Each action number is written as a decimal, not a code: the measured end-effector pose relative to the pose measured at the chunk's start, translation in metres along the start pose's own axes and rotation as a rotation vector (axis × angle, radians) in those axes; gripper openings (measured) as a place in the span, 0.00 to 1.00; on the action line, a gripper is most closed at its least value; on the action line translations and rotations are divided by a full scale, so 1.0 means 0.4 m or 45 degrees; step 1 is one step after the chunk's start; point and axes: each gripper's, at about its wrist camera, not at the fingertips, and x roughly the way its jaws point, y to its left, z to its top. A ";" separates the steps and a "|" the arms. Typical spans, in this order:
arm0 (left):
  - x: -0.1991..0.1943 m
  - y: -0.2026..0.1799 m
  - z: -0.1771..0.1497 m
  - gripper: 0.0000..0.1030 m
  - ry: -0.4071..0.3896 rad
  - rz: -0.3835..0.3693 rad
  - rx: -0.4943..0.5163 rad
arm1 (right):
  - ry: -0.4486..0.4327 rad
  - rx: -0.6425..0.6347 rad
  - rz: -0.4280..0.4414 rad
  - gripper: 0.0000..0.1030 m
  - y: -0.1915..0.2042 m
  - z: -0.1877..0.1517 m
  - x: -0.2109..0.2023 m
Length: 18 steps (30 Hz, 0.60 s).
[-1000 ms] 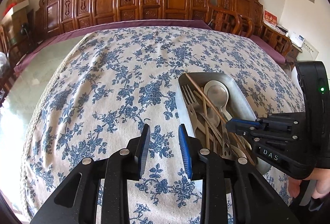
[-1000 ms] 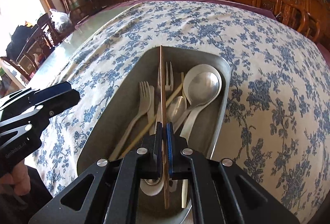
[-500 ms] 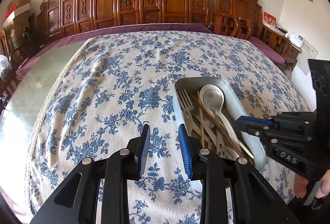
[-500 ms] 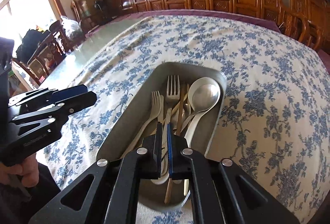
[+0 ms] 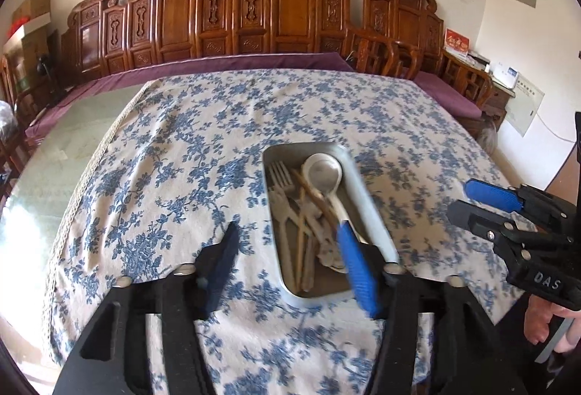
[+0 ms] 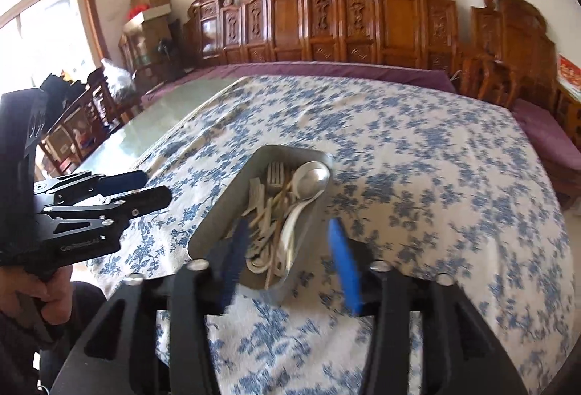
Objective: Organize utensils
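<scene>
Having released the chopstick into the metal tray (image 6: 218,213) near the table's front edge, right gripper (image 6: 290,264) and left gripper (image 5: 290,257) both spread, empty; utensils (image 5: 308,209) gathered.

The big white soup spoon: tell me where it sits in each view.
Left wrist view: big white soup spoon lies at the far right of the metal tray, just right of centre.
Right wrist view: its bowl lies in the tray's far right corner, at centre.
Shared landmark: the metal fork beside the bowl.
</scene>
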 end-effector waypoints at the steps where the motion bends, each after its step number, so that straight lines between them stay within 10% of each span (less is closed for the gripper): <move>1: -0.015 -0.010 0.000 0.76 -0.016 0.007 0.001 | -0.014 0.008 -0.022 0.73 -0.006 -0.005 -0.020; 8: -0.093 -0.055 -0.004 0.91 -0.036 -0.008 -0.019 | -0.072 0.079 -0.124 0.98 -0.055 -0.036 -0.133; 18: -0.229 -0.124 -0.010 0.92 -0.110 0.026 0.002 | -0.147 0.104 -0.185 0.98 -0.080 -0.055 -0.262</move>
